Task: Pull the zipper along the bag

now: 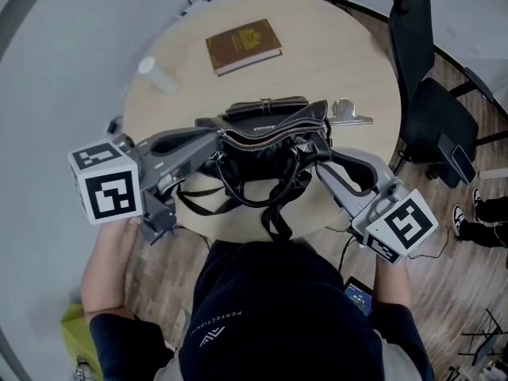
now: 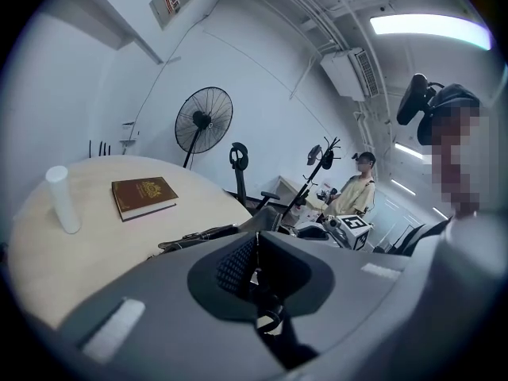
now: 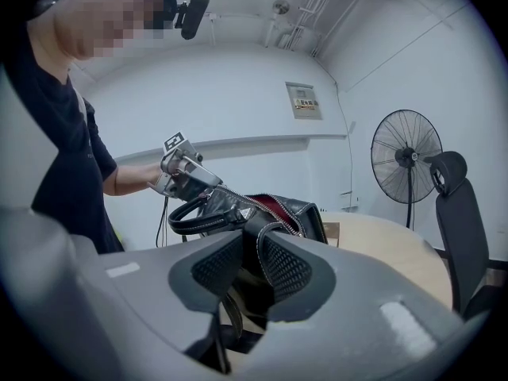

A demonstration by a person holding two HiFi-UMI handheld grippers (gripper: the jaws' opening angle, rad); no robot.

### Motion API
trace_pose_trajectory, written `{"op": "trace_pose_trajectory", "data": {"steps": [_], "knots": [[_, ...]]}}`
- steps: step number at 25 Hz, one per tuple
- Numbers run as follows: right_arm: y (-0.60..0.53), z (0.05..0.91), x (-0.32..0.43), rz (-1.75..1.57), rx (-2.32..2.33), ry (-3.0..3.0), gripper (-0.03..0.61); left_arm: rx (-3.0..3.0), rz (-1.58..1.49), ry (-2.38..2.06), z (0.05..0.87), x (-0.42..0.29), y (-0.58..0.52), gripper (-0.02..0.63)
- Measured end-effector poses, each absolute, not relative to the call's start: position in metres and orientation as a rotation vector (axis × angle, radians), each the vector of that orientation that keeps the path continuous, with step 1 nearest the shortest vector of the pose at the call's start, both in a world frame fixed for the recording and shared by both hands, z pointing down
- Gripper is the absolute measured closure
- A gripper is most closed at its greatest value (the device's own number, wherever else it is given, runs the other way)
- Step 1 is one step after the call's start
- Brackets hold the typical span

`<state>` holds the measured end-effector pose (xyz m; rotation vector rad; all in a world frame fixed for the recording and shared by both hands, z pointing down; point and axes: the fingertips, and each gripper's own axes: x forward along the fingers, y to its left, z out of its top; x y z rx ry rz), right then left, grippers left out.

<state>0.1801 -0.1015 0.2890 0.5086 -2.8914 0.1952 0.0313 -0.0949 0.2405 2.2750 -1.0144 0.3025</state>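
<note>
A black handbag (image 1: 270, 125) lies on the round table (image 1: 349, 46), its silver zipper (image 1: 274, 136) gaping open along the top. My left gripper (image 1: 216, 139) is at the bag's left end, where the teeth meet. In the left gripper view its jaws (image 2: 255, 272) are closed on a thin piece there, which I take for the zipper pull. My right gripper (image 1: 321, 155) holds the bag's right end. In the right gripper view its pads (image 3: 252, 252) pinch a stitched black leather edge of the bag (image 3: 286, 213), and the left gripper (image 3: 186, 177) shows at the far end.
A brown book (image 1: 243, 45) and a white cylinder (image 1: 157, 75) lie farther back on the table. A metal clip (image 1: 349, 113) lies to the right of the bag. A black office chair (image 1: 429, 101) stands at the table's right. The bag's handles hang over the near edge.
</note>
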Motion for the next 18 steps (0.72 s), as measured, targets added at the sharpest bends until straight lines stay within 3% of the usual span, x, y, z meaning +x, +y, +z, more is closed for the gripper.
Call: {"op": "trace_pose_trajectory", "data": {"steps": [18], "knots": [[-0.101,0.266,0.185,0.099,0.705,-2.836,0.477,2.387,0.200,-0.853,0.251,0.020,-0.088,0.583]]}}
